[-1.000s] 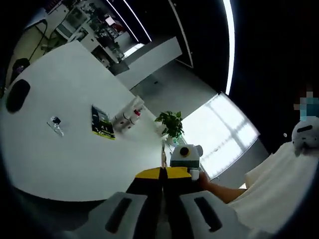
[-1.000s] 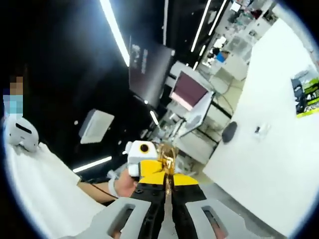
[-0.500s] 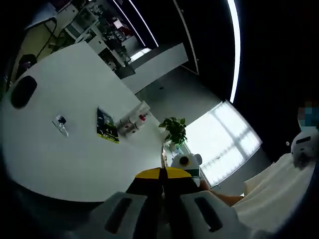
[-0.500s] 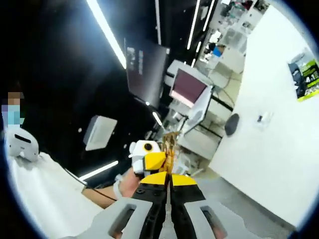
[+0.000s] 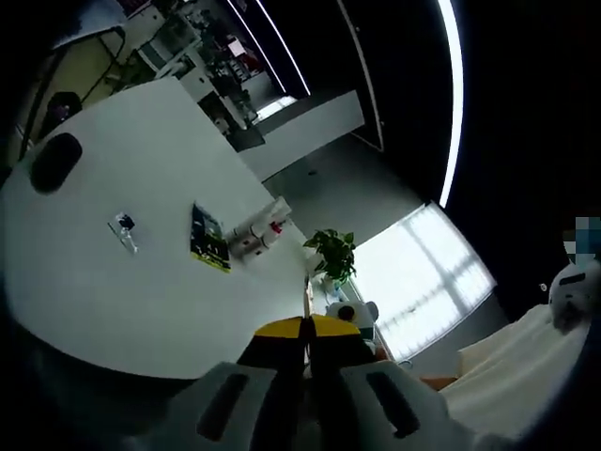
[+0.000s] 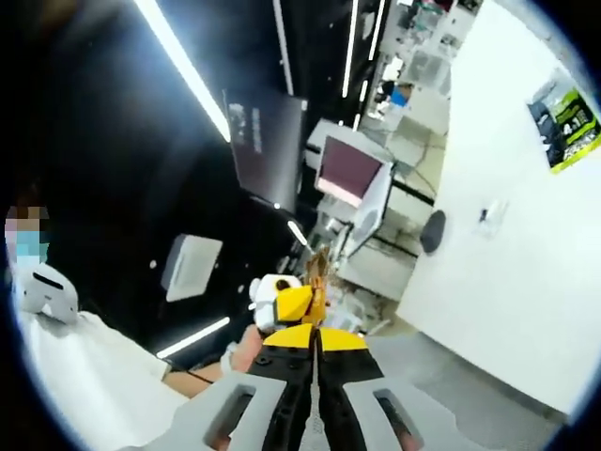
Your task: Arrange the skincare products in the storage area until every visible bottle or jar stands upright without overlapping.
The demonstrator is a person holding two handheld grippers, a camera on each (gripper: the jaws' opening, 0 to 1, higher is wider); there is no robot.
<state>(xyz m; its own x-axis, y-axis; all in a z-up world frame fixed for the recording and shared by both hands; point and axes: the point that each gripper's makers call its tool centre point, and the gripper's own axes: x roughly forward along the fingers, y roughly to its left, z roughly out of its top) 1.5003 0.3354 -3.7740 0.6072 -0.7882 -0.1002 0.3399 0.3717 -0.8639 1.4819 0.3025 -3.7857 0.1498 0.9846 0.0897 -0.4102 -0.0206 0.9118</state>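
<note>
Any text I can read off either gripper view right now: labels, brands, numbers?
None is legible.
Green-and-black packet on the white table: print too small to read.
Skincare bottles: labels blurred.
Dark wall panel: pale markings, unreadable.

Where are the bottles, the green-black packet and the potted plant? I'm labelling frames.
bottles (image 5: 258,232), left gripper view, middle of the cluster
green-black packet (image 5: 208,241), left gripper view, centre
potted plant (image 5: 335,254), left gripper view, leaves
</note>
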